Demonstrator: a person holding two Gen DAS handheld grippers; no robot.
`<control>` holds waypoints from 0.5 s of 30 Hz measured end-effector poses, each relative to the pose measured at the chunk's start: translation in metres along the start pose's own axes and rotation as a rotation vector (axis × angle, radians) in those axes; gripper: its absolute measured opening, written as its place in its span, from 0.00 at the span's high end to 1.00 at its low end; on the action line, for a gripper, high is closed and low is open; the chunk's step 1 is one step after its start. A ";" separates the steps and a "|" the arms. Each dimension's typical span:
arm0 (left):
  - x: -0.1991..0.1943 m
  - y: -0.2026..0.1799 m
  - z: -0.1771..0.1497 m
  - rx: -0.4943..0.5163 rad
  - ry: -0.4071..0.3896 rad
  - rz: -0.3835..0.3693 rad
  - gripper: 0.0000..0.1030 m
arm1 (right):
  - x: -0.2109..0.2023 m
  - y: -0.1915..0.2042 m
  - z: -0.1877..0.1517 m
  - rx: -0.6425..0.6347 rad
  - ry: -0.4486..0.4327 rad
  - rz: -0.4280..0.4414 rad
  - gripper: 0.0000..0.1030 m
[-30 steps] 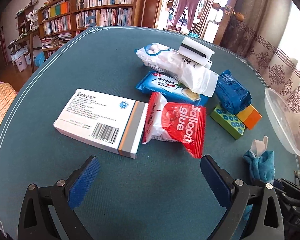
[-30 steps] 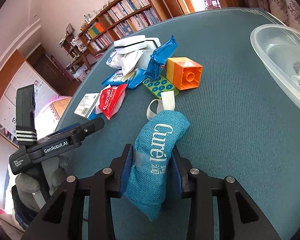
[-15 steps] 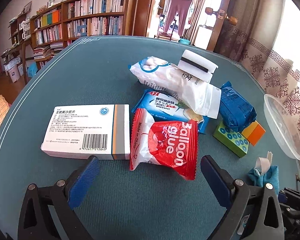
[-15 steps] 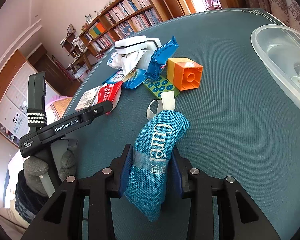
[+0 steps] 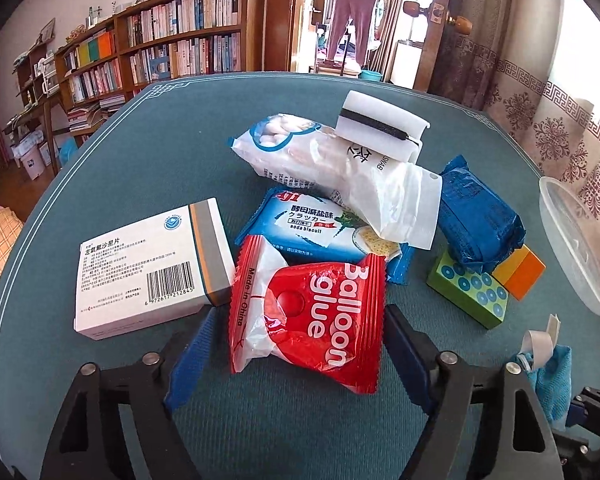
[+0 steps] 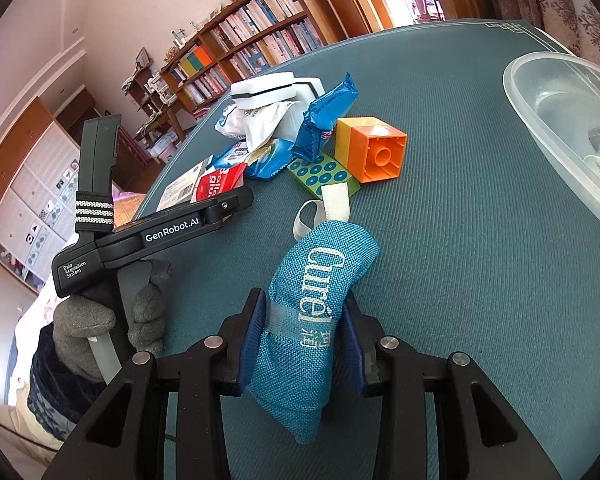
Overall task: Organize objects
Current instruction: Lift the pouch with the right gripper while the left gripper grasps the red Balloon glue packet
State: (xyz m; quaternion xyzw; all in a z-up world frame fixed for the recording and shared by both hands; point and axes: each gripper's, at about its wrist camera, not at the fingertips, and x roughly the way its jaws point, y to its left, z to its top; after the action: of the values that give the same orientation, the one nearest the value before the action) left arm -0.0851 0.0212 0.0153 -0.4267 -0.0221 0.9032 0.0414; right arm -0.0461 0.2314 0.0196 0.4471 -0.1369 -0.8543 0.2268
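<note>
Two grippers work over the table (image 5: 148, 160). Left gripper (image 5: 298, 354) has its fingers closing around the red packet (image 5: 312, 312), which lies in the pile mid-table, beside the white box (image 5: 148, 268); they do not yet press it. Right gripper (image 6: 300, 340) clamps the blue pouch (image 6: 316, 300), near the bowl (image 6: 540, 120) at the table's right edge.

The right claw (image 6: 304, 344) pinches a blue woven pouch (image 6: 312, 312) above the teal desk (image 6: 460, 280). The left claw (image 6: 236, 202), in a gloved hand (image 6: 100, 320), reaches the red packet (image 6: 218, 182).
</note>
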 end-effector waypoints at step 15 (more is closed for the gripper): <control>-0.027 -0.010 -0.007 -0.013 -0.008 -0.060 0.50 | -0.019 -0.001 0.010 0.025 -0.043 0.022 0.67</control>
State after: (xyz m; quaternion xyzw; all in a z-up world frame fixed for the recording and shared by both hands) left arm -0.0622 0.0286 0.0331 -0.4223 -0.0411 0.9032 0.0655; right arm -0.0448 0.2422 0.0380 0.4300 -0.1575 -0.8593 0.2277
